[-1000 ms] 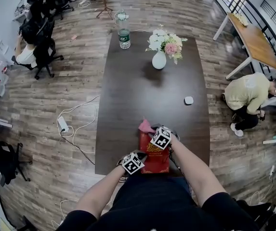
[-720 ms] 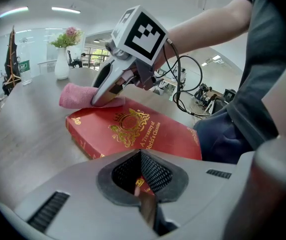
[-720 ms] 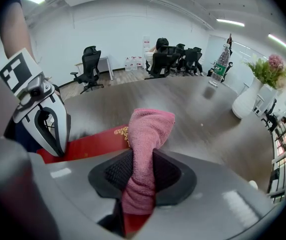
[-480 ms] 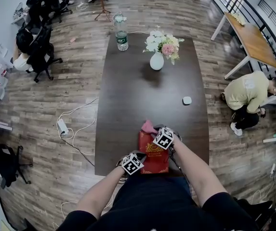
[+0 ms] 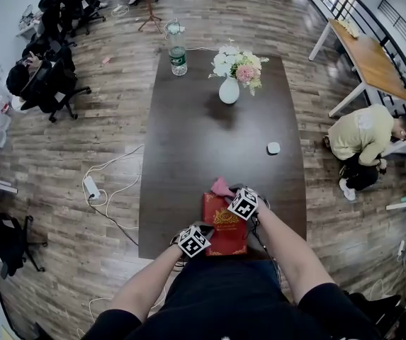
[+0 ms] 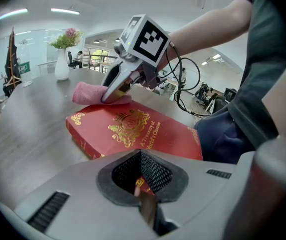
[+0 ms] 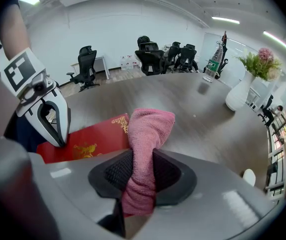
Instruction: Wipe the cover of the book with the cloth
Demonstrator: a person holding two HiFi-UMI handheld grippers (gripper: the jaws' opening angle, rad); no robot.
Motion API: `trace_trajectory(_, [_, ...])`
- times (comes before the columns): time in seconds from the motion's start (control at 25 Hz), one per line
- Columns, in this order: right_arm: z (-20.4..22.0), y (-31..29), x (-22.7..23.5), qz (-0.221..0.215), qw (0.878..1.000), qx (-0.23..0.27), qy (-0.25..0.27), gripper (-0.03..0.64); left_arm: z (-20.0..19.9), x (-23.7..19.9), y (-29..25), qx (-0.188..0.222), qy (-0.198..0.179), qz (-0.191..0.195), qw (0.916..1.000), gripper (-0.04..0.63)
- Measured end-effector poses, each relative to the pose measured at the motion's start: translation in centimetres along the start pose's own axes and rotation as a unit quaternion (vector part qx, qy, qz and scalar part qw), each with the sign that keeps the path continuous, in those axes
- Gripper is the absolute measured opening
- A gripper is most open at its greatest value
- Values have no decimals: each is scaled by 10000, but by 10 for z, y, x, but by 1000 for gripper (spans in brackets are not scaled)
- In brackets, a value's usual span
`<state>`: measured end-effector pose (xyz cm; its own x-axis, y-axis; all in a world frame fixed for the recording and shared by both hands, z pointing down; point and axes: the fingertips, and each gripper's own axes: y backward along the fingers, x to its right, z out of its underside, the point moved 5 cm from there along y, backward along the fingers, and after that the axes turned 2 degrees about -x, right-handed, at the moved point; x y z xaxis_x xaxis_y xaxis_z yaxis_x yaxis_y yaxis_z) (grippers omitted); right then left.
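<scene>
A red book [image 5: 225,227] with gold print lies flat at the near edge of the dark table [image 5: 210,140]. My right gripper [image 5: 238,198] is shut on a pink cloth [image 5: 221,187], which rests on the book's far edge. In the right gripper view the cloth [image 7: 145,139] runs up between the jaws, over the book [image 7: 90,141]. My left gripper [image 5: 197,238] is at the book's near left corner, jaws shut, tips resting on the cover. The left gripper view shows the book [image 6: 133,131], the cloth [image 6: 90,93] and the right gripper [image 6: 110,96] pressing it down.
Farther along the table stand a white vase of flowers [image 5: 229,83], a water bottle [image 5: 178,54] and a small white object [image 5: 273,148]. Cables and a power strip [image 5: 91,185] lie on the floor to the left. A person [image 5: 362,137] crouches at the right.
My right gripper and the pink cloth have slid a little to the right along the book's far edge. The left gripper has stayed at the near corner.
</scene>
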<state>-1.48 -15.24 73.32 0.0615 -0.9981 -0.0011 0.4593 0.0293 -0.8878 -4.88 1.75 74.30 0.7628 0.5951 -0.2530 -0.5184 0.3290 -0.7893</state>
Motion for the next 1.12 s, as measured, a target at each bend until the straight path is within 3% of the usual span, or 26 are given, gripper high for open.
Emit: trace_trajectory(1.12, [32, 15, 14, 241, 9991, -28, -343, 112, 0, 0, -2, 6, -35, -86, 10000, -5])
